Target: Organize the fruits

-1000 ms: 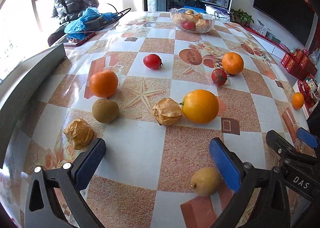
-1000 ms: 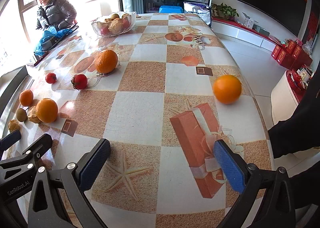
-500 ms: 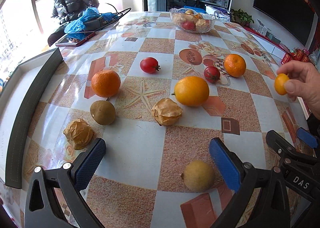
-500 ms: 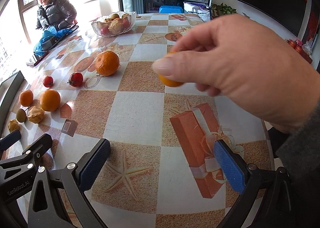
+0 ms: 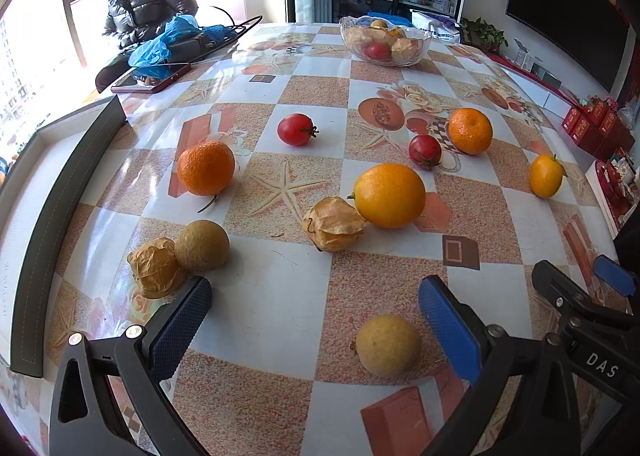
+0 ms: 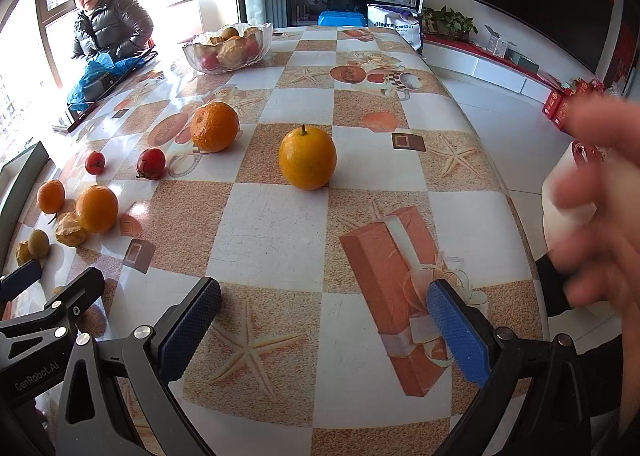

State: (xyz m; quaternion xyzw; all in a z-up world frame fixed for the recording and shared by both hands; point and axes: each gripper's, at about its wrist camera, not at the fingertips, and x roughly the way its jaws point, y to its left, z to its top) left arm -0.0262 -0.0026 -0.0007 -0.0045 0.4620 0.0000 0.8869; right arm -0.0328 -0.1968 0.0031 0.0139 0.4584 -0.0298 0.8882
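Now that the bare hand (image 6: 600,207) which carried the small orange (image 6: 307,157) half a second ago has let go and is blurring away to the right, that fruit sits alone on the table (image 6: 272,232), on the near side of the glass bowl (image 6: 227,48) and well apart from it. Both the left gripper (image 5: 314,316) and right gripper (image 6: 324,322) hover with jaws spread wide and empty. Every loose fruit seems to be laid out, so picking can likely begin.
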